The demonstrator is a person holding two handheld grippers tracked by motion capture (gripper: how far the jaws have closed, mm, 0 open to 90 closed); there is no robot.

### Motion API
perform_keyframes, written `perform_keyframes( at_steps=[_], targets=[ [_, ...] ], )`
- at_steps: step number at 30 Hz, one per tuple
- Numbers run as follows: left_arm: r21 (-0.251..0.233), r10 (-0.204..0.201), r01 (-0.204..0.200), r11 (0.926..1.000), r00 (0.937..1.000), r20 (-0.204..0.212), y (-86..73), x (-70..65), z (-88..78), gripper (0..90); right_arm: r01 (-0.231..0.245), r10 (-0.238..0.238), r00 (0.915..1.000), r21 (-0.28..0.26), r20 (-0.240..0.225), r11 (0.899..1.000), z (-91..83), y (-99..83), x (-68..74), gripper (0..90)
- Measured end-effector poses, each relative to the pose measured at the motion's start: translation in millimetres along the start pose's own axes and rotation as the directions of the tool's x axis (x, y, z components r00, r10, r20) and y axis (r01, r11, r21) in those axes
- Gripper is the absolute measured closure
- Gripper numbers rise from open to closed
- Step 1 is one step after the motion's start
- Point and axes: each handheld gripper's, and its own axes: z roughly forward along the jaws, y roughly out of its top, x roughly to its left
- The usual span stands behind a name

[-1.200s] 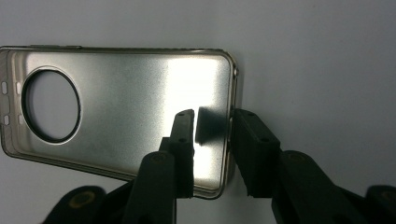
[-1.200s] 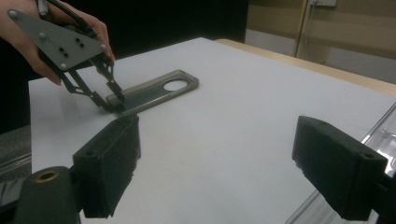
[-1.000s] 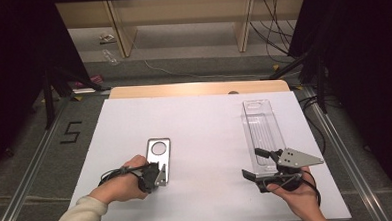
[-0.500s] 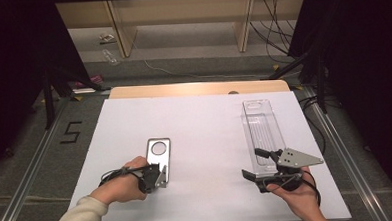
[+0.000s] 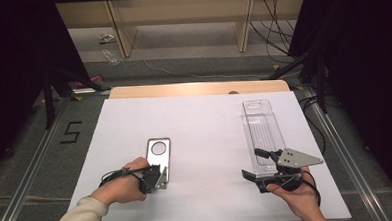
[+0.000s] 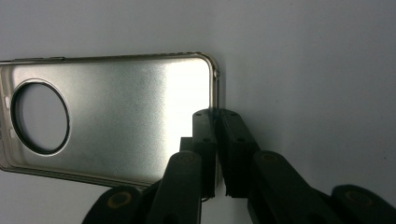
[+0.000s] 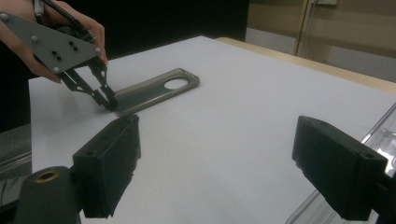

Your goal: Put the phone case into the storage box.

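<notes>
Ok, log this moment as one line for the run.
left gripper: just closed, shut on phone case end rim | right gripper: open, beside clear tray | table: case flat

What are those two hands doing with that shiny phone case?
A person sits at a white table with a gripper in each hand. The left gripper has just been closing its jaws, and they now pinch the near edge of the phone case, which lies flat on the table. The right gripper waits with its jaws open, next to a clear plastic box. Nothing has been lifted yet.
</notes>
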Motion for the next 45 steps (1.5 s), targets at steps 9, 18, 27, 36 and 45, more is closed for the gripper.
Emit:
perform_keyframes(
  at_steps=[9, 18, 27, 36, 45],
  targets=[
    [-0.001, 0.012, -0.012, 0.9999, 0.9999, -0.005, -0.2, -0.6, -0.1, 85.5, 0.000, 0.000, 1.0000, 0.000, -0.001, 1.000, 0.0, 0.0, -0.1, 16.6],
    [0.001, 0.023, -0.023, 0.9997, 0.9995, -0.020, -0.2, -1.4, -0.4, 86.3, 0.002, -0.002, 1.0000, -0.001, 0.001, 1.000, -0.2, 0.0, -0.3, 16.6],
    [-0.022, 0.043, -0.044, 0.9988, 0.9983, -0.039, 0.1, -2.5, -3.9, 86.8, 0.003, -0.003, 1.0000, -0.002, 0.002, 1.000, -0.9, 0.2, -0.5, 16.6],
    [-0.039, 0.044, -0.046, 0.9982, 0.9969, -0.065, -0.5, -3.5, -8.4, 87.2, 0.004, -0.004, 1.0000, -0.001, 0.000, 1.000, -0.8, 0.0, -0.3, 16.6],
    [-0.072, 0.041, -0.046, 0.9964, 0.9964, -0.074, 1.4, -4.5, -13.4, 88.0, 0.004, -0.004, 1.0000, -0.001, 0.001, 1.000, -0.8, 0.0, -0.2, 16.6]
  ],
)
